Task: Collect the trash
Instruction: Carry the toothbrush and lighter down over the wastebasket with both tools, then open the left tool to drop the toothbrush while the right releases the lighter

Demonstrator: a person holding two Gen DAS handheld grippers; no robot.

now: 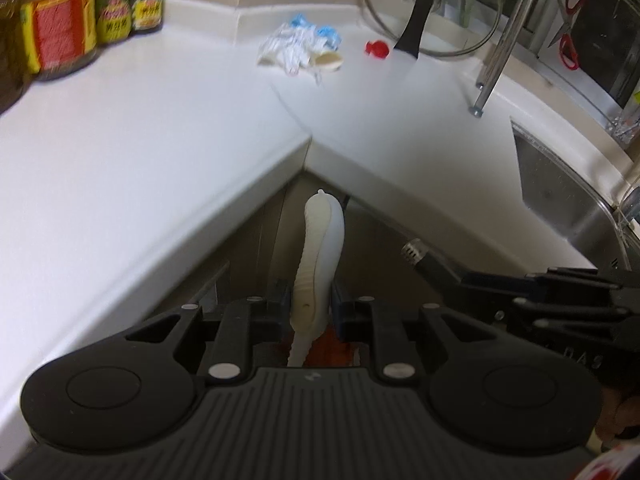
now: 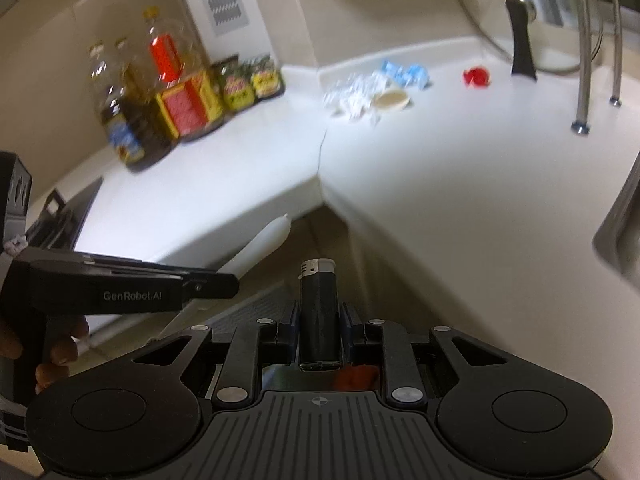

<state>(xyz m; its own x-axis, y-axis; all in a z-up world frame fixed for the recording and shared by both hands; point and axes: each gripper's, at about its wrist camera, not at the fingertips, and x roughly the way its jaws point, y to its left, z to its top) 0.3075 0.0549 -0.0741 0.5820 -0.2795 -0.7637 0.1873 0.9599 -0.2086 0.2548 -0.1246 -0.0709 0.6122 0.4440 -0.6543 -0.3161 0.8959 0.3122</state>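
Across the bottom of both wrist views we see our matte black plastic left tongs and matching right tongs: a ribbed grey centre plate, two round black discs at the lower corners, and slotted black links pinned with silver screws. At the left of the right view, white "GenRobot.AI" lettering marks the left tongs' flank.
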